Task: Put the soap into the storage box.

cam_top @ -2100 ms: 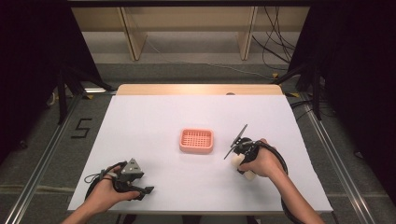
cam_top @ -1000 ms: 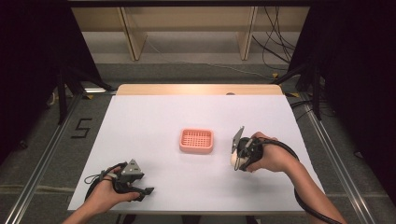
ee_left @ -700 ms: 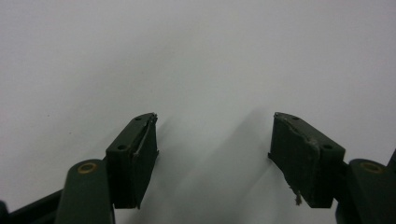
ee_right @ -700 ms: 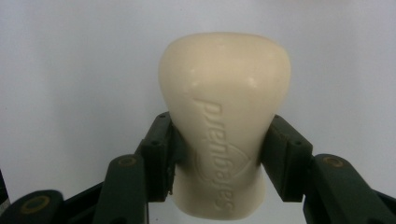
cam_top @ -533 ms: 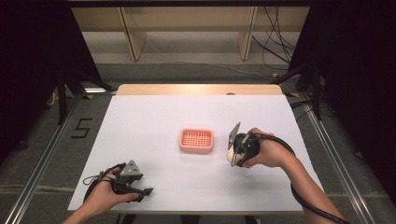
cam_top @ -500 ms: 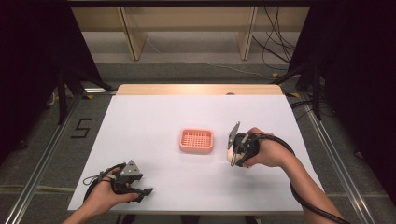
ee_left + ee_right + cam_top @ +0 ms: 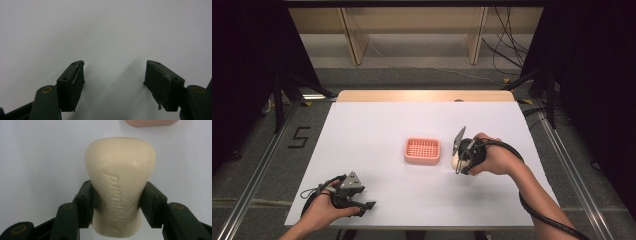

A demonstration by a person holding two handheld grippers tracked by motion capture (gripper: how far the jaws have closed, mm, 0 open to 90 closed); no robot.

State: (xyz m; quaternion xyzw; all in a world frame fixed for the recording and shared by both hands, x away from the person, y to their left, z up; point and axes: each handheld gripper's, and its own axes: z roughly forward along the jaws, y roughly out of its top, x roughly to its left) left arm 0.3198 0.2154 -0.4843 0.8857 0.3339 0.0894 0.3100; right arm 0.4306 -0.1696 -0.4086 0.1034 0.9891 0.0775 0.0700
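On the white table (image 7: 382, 125), seen from above, your right gripper (image 7: 460, 154) held a cream bar of soap (image 7: 455, 161) just beside the pink soap dish (image 7: 422, 150), apparently lifted a little. Your left gripper (image 7: 354, 195) rested near the front edge, well apart from both.

Along the left gripper (image 7: 113, 82), the jaws stood wide apart with nothing between them but bare table.

Along the right gripper (image 7: 117, 205), the jaws were clamped on the soap's (image 7: 120, 182) narrow waist, the dish's edge (image 7: 150, 122) beyond. I judge the bar stiff, light and slick; you gripped sensibly at the pinched middle, where it can't slide out.
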